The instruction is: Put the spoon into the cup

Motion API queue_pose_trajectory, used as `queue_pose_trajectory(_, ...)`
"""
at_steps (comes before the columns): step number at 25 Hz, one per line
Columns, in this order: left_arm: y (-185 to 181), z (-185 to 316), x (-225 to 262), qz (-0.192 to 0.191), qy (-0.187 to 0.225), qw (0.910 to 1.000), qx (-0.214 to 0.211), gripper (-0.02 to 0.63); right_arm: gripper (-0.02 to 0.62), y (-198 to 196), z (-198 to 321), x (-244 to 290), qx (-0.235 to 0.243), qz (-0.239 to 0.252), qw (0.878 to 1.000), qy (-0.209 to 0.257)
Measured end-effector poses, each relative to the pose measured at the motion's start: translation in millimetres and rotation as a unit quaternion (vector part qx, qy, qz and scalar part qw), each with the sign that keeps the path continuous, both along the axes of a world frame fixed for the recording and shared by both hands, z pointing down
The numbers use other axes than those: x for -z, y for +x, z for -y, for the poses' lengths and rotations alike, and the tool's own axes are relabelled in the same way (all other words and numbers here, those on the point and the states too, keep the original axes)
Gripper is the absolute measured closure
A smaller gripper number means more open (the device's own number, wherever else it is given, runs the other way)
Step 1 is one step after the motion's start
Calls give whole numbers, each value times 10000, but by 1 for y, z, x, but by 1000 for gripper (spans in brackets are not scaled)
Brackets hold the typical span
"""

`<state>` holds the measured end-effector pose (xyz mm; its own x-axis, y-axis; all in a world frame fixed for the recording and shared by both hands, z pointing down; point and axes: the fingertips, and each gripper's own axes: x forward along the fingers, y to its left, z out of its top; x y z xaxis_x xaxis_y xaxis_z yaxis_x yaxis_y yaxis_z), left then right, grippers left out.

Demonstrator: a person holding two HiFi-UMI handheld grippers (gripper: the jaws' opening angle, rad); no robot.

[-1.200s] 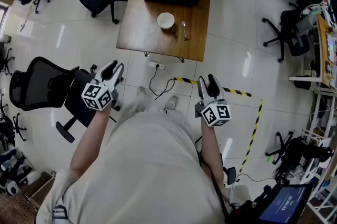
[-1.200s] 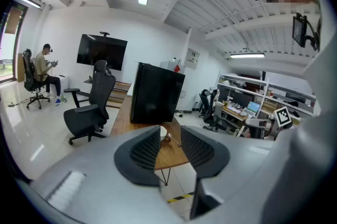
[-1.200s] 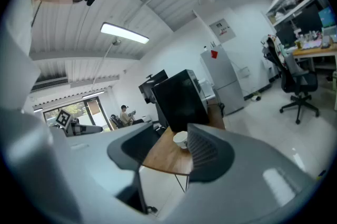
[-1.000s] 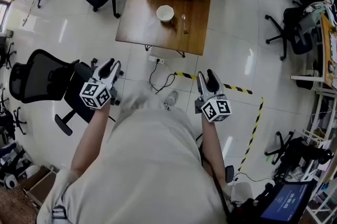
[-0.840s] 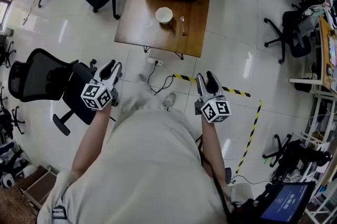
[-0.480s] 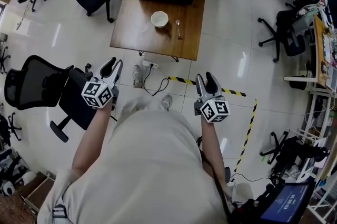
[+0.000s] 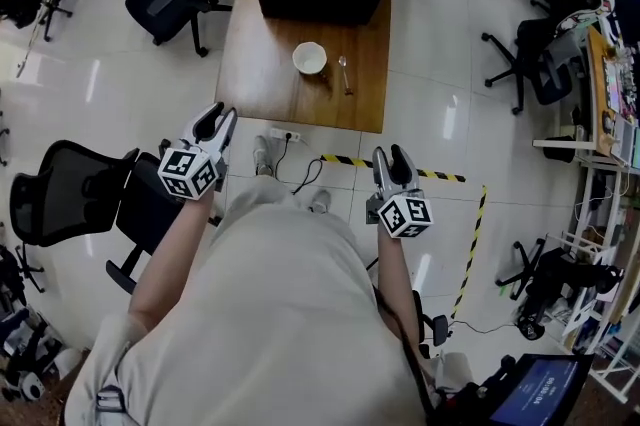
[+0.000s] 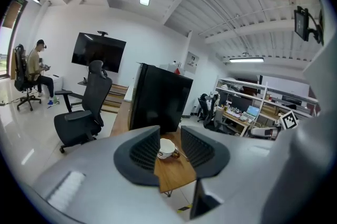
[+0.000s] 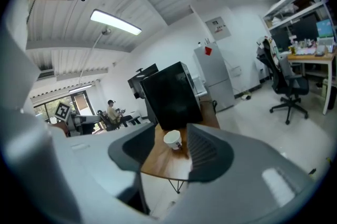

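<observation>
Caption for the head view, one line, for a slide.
Left tongs and right tongs open and empty, short of the table; spoon lies beside the cup.

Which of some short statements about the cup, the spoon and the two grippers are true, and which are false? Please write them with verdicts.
1. The spoon lies on the table, right of the cup in the head view. True.
2. The cup lies on its side. False: it stands upright.
3. The right gripper holds the spoon. False: its jaws are apart and empty, short of the table.
4. The left gripper is open and empty. True.
</observation>
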<state>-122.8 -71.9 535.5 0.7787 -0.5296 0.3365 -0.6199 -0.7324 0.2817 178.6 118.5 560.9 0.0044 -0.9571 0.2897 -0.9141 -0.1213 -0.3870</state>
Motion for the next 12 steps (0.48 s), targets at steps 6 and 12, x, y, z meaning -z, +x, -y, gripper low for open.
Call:
queue_pose_trajectory(6, 10, 46, 0, -53, -41, 9991, -415, 505, 413, -14, 29, -2, -318, 28, 9994, -143)
queue_pose_trajectory(12, 12, 75, -2, -214, 20, 9973, -705, 511, 416, -18, 47, -10, -735, 25, 9968, -320)
